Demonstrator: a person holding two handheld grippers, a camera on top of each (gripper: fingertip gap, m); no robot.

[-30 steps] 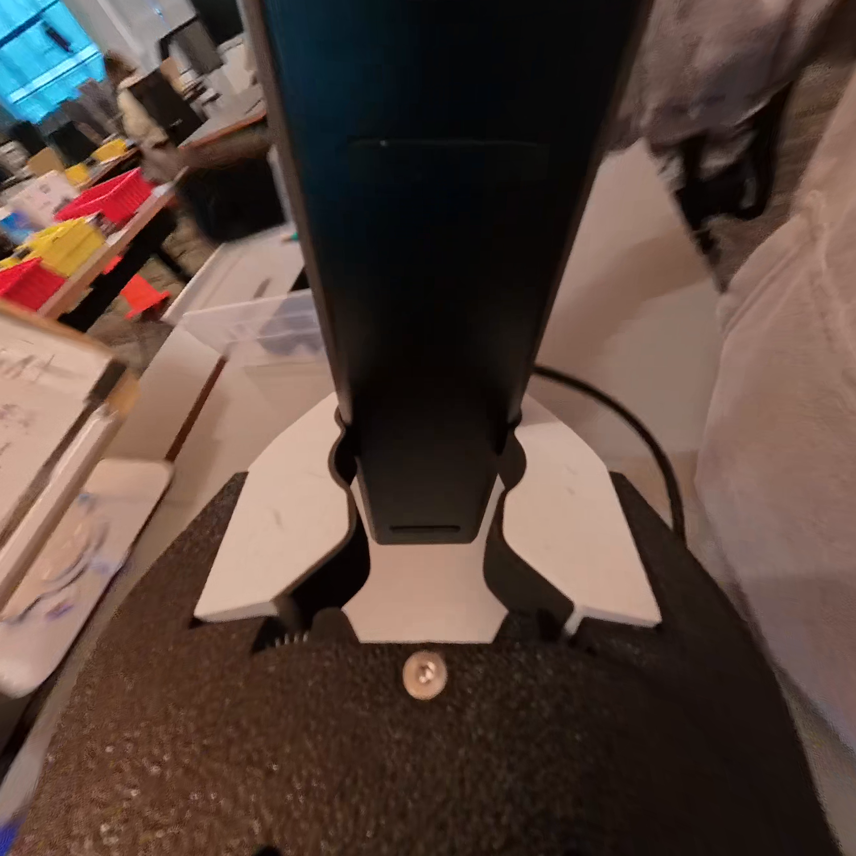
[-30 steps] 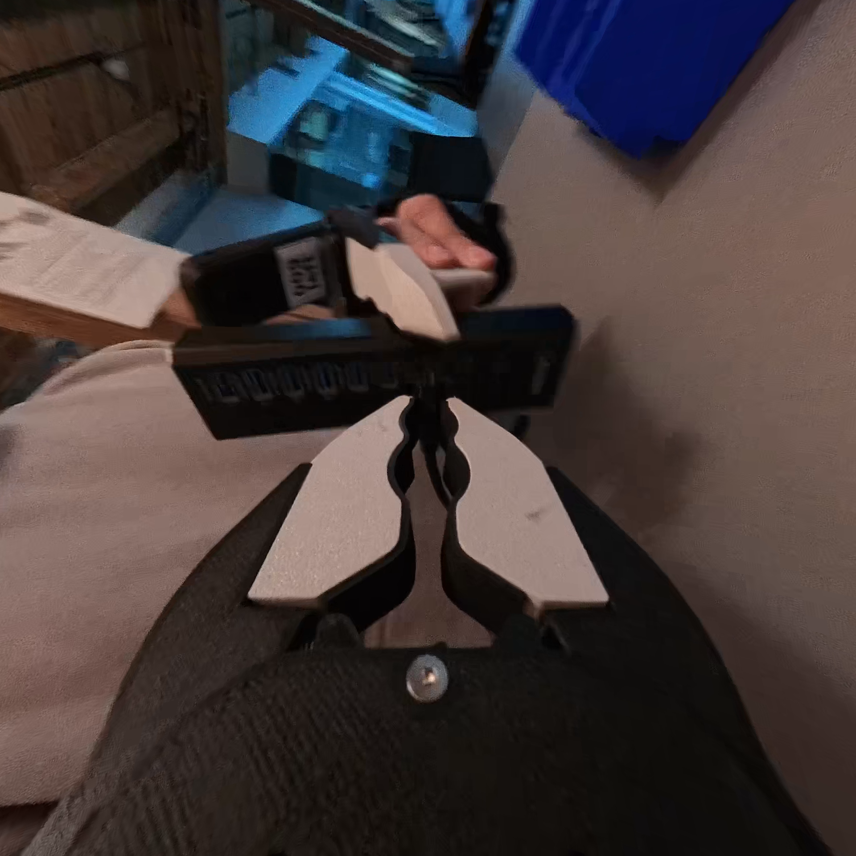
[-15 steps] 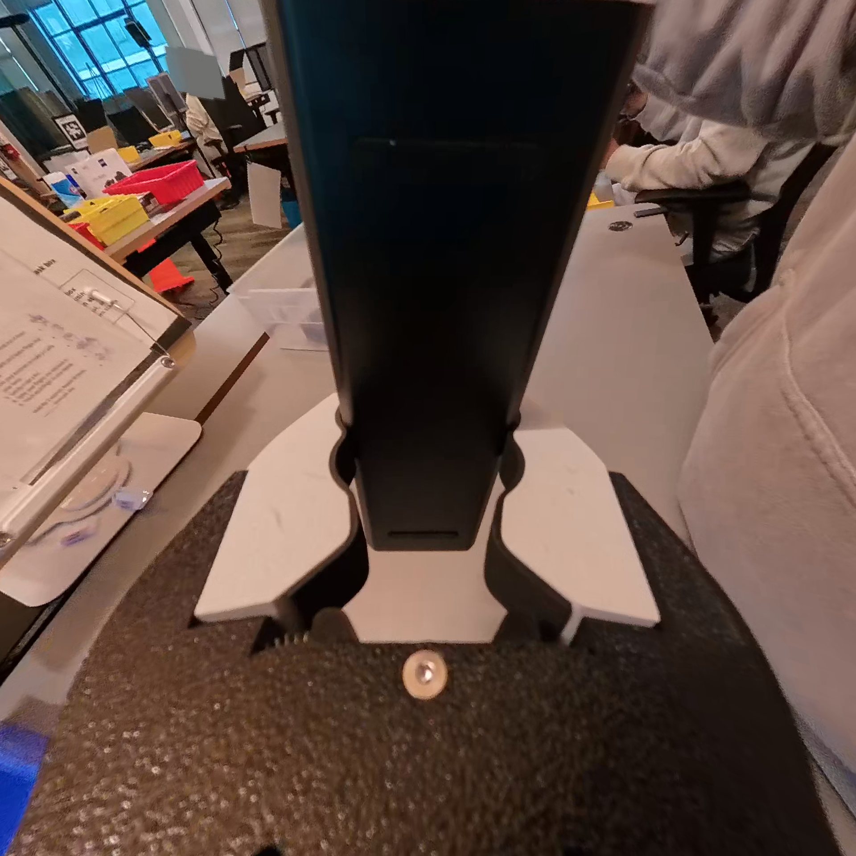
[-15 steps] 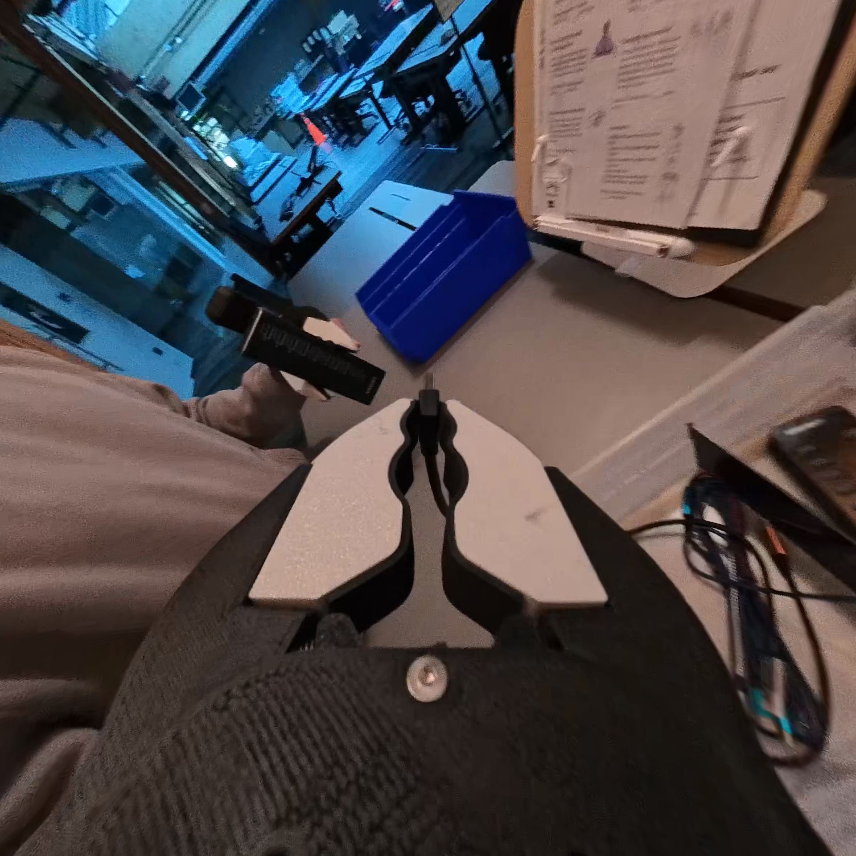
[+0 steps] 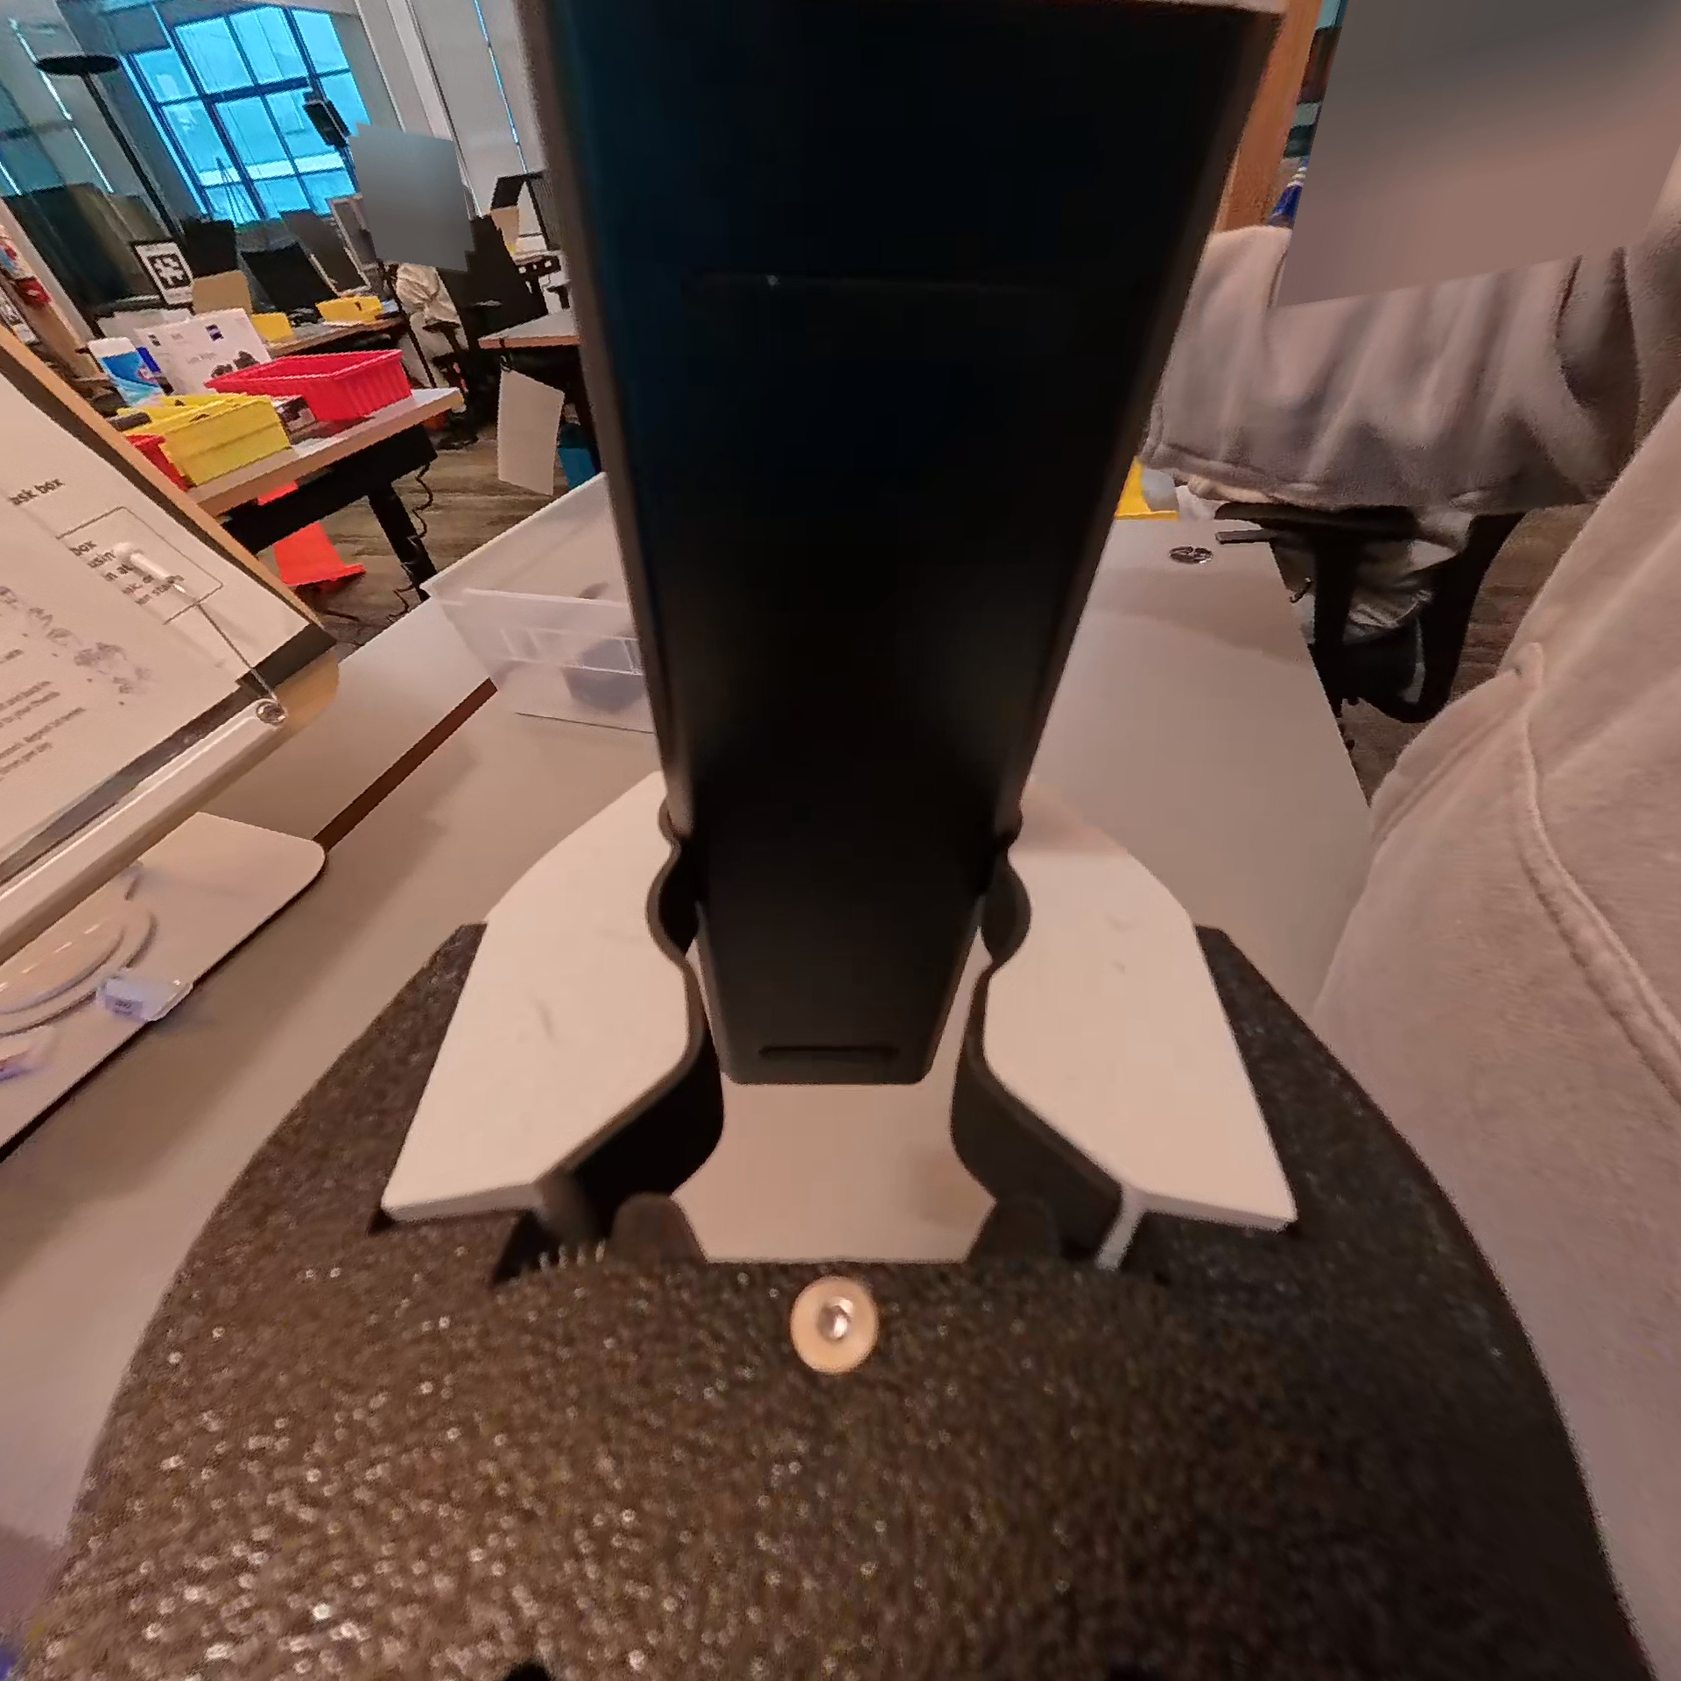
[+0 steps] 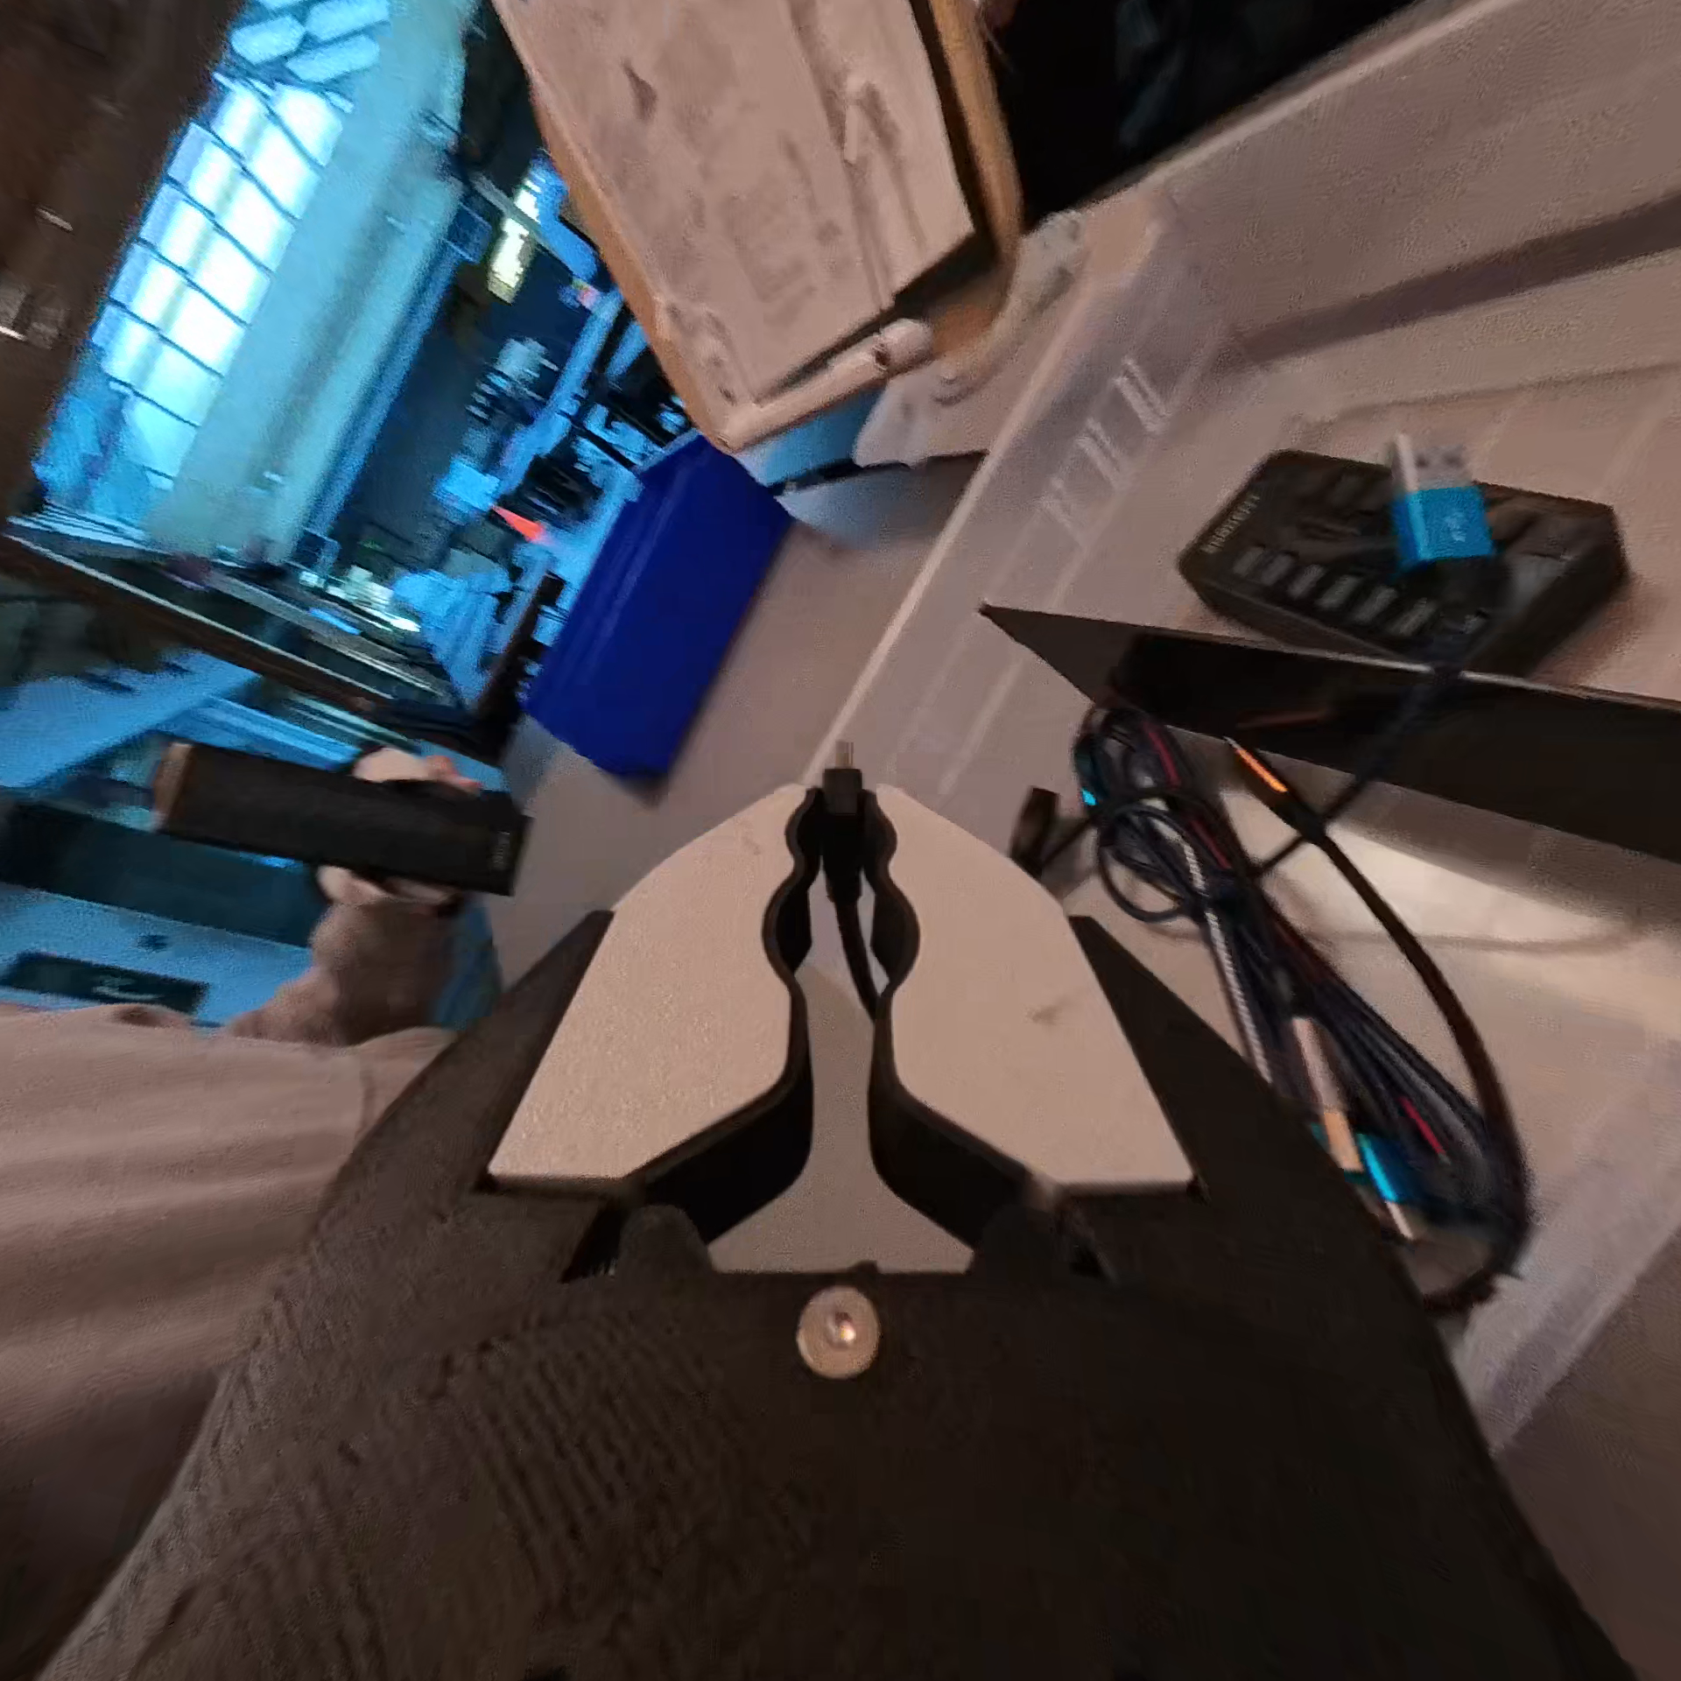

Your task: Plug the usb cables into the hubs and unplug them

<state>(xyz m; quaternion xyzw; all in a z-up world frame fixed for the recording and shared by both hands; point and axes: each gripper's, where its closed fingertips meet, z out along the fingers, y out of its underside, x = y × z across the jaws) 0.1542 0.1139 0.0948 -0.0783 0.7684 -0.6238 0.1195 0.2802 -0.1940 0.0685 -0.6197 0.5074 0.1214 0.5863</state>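
Observation:
My left gripper [image 5: 837,819] is shut on a long black USB hub [image 5: 864,500] that fills the middle of the left wrist view and stands upright. The same hub [image 6: 337,832] shows far off at the left of the right wrist view, held in the air. My right gripper [image 6: 841,800] is shut on a black USB cable plug [image 6: 841,787], its small metal tip pointing forward, clear of the hub. A second black hub [image 6: 1401,564] with a blue connector [image 6: 1437,518] on it lies in a clear bin at upper right.
A bundle of spare cables [image 6: 1319,1028] lies right of my right gripper. A blue bin [image 6: 655,619] and a document stand [image 6: 755,200] are ahead. In the left wrist view the stand [image 5: 118,655] is at left, a clear box [image 5: 555,646] behind, a sleeve [image 5: 1528,1001] at right.
My right gripper has pulled the plug out of the held hub and swung right, away from it, toward the cables and the bin. The left gripper keeps holding the hub.

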